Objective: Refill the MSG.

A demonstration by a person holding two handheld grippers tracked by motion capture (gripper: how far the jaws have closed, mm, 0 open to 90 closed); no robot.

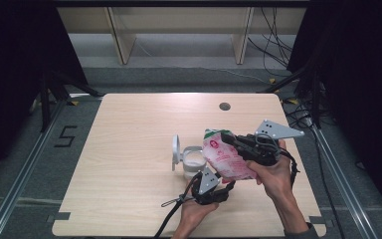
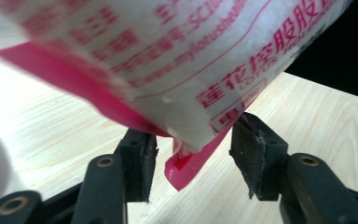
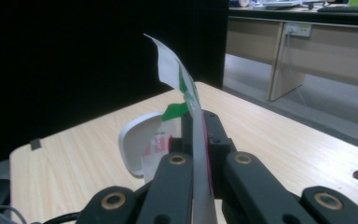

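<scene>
A white and pink bag (image 1: 226, 157) with red print and a green top edge hangs tilted above the wooden table (image 1: 129, 129). My right gripper (image 1: 227, 139) is shut on the bag's top edge (image 3: 186, 93), the thin sheet pinched between its jaws (image 3: 196, 122). My left gripper (image 1: 229, 186) sits below the bag's lower end. In the left gripper view the bag's bottom corner (image 2: 186, 140) hangs between the open jaws (image 2: 193, 147) and the pads do not press on it. A small white container (image 1: 194, 160) with its flip lid (image 1: 176, 152) up stands just left of the bag.
A round cable hole (image 1: 224, 106) lies near the table's far edge. Dark curtains flank the table, with wooden furniture legs and floor cables behind it. The container's white lid (image 3: 137, 144) stands close behind the right jaws.
</scene>
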